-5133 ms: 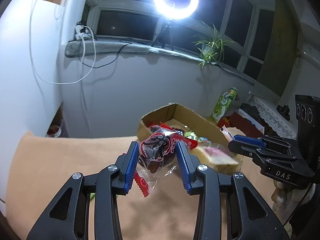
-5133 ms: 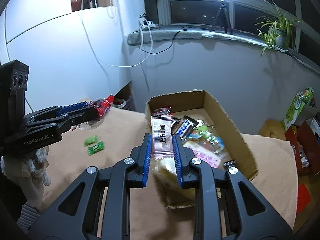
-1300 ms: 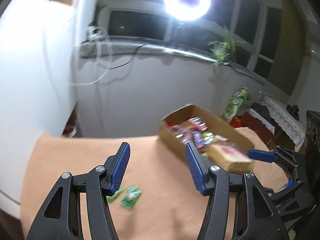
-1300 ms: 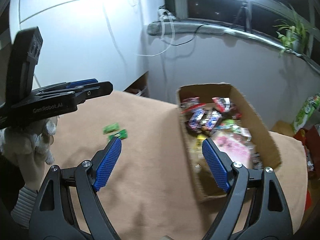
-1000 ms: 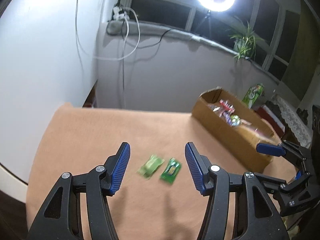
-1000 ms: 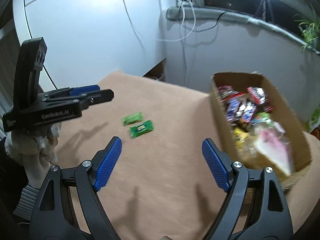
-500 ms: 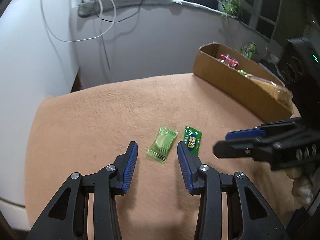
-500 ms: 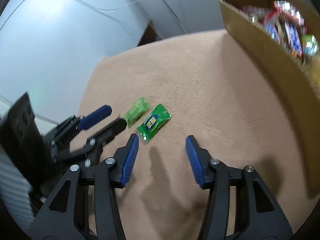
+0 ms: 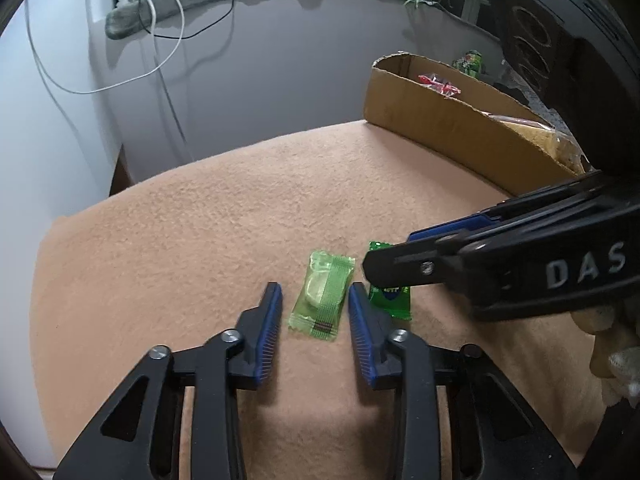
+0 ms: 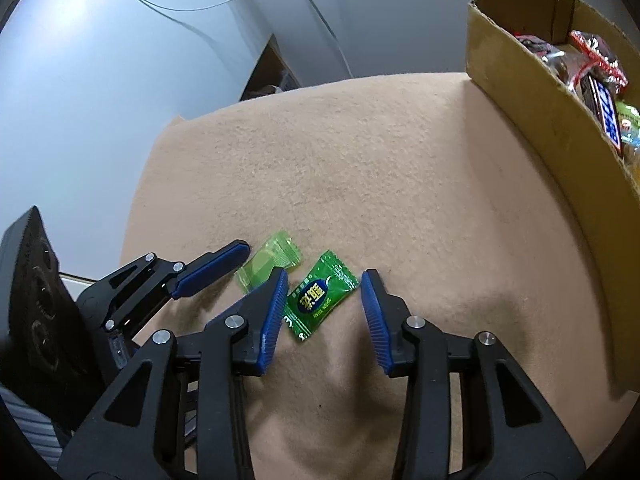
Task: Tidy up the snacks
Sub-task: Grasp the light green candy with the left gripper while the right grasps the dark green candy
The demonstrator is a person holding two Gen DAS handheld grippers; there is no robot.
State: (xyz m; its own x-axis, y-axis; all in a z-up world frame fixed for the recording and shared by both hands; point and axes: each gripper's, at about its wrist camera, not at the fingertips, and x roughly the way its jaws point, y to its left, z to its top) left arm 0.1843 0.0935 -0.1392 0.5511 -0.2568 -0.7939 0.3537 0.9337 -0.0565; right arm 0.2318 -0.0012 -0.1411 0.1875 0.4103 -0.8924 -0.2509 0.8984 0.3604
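1. So we've got a tan fuzzy blanket (image 9: 192, 216) covering the table, with plenty of bare surface toward its far and left edges. On the right, the cardboard box (image 10: 532, 92) walls off that side.
2. Our left gripper (image 9: 314, 296) is spread apart, straddling the pale green candy (image 9: 322, 294) without touching it. One blue pad sits just beside each long edge of the wrapper.
3. Our right gripper (image 10: 324, 286) is also released. Its fingers flank the dark green candy (image 10: 320, 294), which lies tilted between them, flat on the blanket.
4. Both candies lie just beside each other near the blanket's front edge, well apart from the box. In the right wrist view, the right gripper's left finger (image 10: 274, 312) overlaps the pale one's corner.
5. Looks-wise, the pale candy is a translucent lime wrapper with crimped ends and a roundish sweet showing through. The dark one is glossy green with a blue oval logo and yellow characters.
6. Count: two loose candies and one box. The box holds a jumble of snacks (image 10: 592, 64), red and blue wrappers among them, too piled up to count.
7. White and dark cables (image 9: 160, 40) hang down the grey wall behind.
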